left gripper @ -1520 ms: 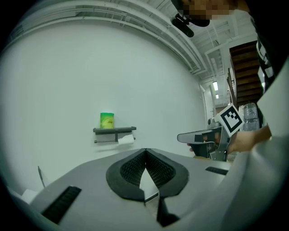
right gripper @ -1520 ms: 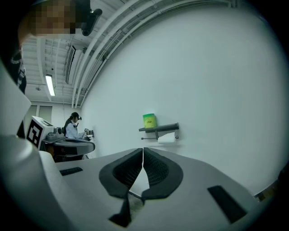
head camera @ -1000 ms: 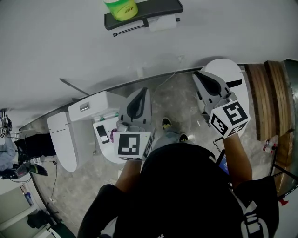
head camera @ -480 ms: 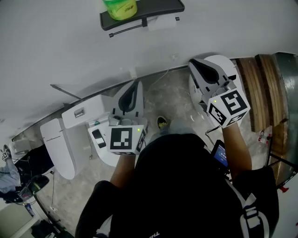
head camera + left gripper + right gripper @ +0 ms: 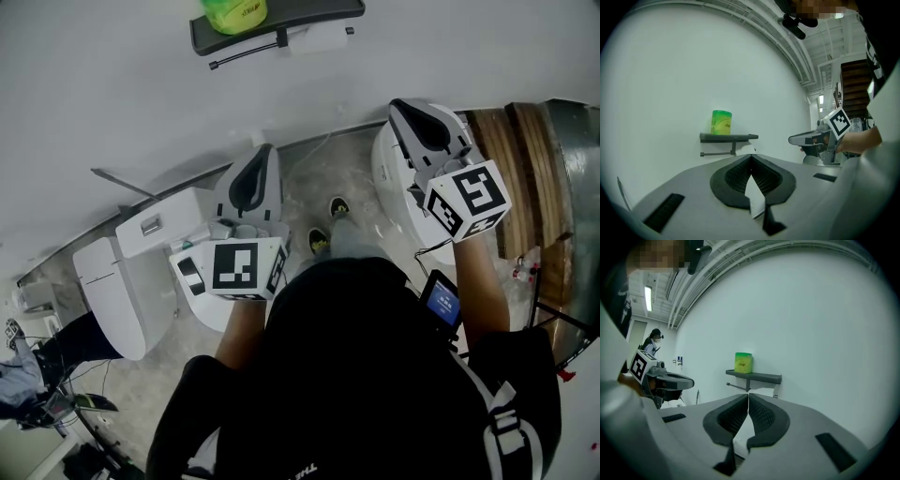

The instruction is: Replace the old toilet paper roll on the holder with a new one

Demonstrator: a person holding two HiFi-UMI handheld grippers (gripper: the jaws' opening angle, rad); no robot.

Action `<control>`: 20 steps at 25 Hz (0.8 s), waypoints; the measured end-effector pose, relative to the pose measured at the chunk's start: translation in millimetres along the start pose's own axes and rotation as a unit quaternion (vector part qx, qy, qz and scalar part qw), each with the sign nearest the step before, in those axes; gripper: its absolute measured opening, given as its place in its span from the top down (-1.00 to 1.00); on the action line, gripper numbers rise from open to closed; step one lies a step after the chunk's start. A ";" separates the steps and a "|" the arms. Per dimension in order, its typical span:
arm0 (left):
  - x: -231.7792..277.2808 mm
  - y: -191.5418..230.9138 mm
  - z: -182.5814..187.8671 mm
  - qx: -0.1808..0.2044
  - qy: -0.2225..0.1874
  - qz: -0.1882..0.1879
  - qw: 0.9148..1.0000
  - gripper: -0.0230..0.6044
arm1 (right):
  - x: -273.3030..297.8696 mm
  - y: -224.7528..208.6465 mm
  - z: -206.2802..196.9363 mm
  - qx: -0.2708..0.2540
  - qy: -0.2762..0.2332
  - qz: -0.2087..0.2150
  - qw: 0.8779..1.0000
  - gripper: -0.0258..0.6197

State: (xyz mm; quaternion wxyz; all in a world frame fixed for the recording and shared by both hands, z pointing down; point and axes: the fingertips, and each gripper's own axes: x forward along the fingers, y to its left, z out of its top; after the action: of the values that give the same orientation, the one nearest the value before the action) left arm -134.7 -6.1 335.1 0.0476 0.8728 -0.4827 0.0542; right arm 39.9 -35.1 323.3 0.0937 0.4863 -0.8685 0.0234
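White wall (image 5: 141, 94); holder shelf (image 5: 281, 21) on it, well ahead of me. Left gripper (image 5: 751, 157), right gripper (image 5: 748, 397) both closed, empty. Green-wrapped roll (image 5: 230, 11) atop shelf; old roll (image 5: 319, 39) on bar beneath. Approach step, I judge; next I move in, open jaws for old roll.

Holder: dark shelf-topped wall holder (image 5: 319, 14)
On top: green wrapped roll (image 5: 230, 11)
Beneath: white toilet paper roll (image 5: 317, 39)
Grippers: left gripper (image 5: 265, 150), right gripper (image 5: 398, 103), well apart from the holder
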 end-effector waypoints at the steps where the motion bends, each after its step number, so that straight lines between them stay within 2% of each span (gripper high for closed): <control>1: 3.2 1.0 -0.4 0.000 0.002 0.001 1.000 0.85 | 2.3 -3.3 -0.5 0.001 0.000 0.000 1.000 0.86; 5: 19.8 7.4 -0.4 0.002 0.009 0.002 1.000 0.86 | 14.2 -15.3 -4.7 0.008 0.004 0.001 1.000 0.86; 15: 85.7 35.9 16.1 0.003 0.014 0.039 0.999 0.86 | 74.0 -63.0 -9.8 0.016 0.004 0.035 0.999 0.86; 20: 120.8 45.8 18.1 0.018 0.019 0.055 0.998 0.85 | 98.9 -86.9 -11.3 -0.003 0.004 0.053 0.999 0.86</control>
State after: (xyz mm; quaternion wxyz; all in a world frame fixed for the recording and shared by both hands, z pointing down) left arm -108.8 -133.9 335.6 0.0381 0.8445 -0.5280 0.0816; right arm 64.8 -162.4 348.3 0.0974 0.4396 -0.8925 0.0278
